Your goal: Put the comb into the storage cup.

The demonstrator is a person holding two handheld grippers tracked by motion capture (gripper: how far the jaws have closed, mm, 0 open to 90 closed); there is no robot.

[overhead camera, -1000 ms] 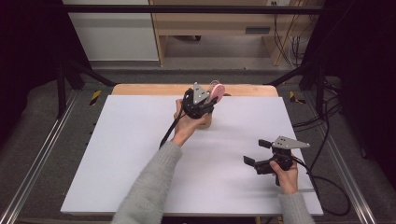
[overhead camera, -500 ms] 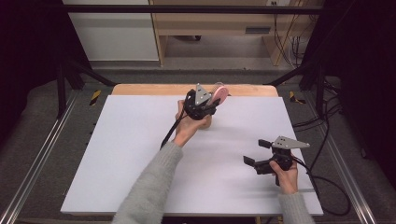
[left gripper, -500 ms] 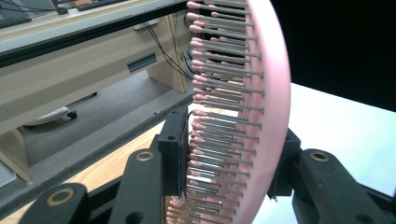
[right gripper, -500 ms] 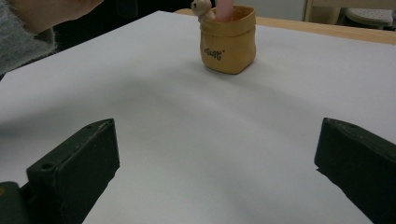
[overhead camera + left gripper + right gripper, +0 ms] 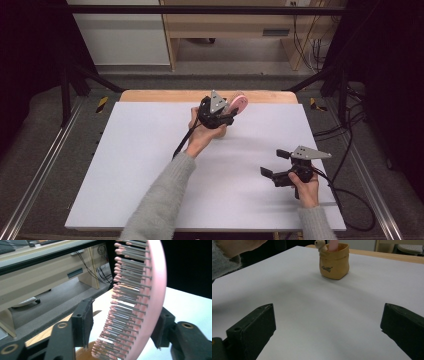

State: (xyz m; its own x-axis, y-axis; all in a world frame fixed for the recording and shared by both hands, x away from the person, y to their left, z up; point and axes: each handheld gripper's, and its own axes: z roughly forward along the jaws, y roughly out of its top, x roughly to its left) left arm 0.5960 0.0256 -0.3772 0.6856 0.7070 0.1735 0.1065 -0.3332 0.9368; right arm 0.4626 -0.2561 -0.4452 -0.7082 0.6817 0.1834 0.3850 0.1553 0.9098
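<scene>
Black fingers (image 5: 83, 322) of the left gripper (image 5: 122, 327) stand on either side of a pink hairbrush (image 5: 140, 300); they have just been opening, and in the left gripper view a gap shows between the left pad and the bristle tips, while the right pad sits close against the brush's pink back, contact there unclear. The brush stands upright between them, bristles facing the left pad. In the high view the left gripper (image 5: 223, 116) hovers at the far middle of the desk (image 5: 130, 165), with the brush head (image 5: 237, 104) rising beside it. Below the brush is a small tan pouch-shaped holder (image 5: 334, 262) with a little bear figure (image 5: 321, 245) on its rim; the right gripper view shows the pink handle standing inside it.

The right gripper (image 5: 275, 162) rests near the front right of the white desk surface, well apart from the holder, its fingers (image 5: 252, 332) spread wide with nothing between them. A grey sleeve (image 5: 160, 200) covers the left forearm.
</scene>
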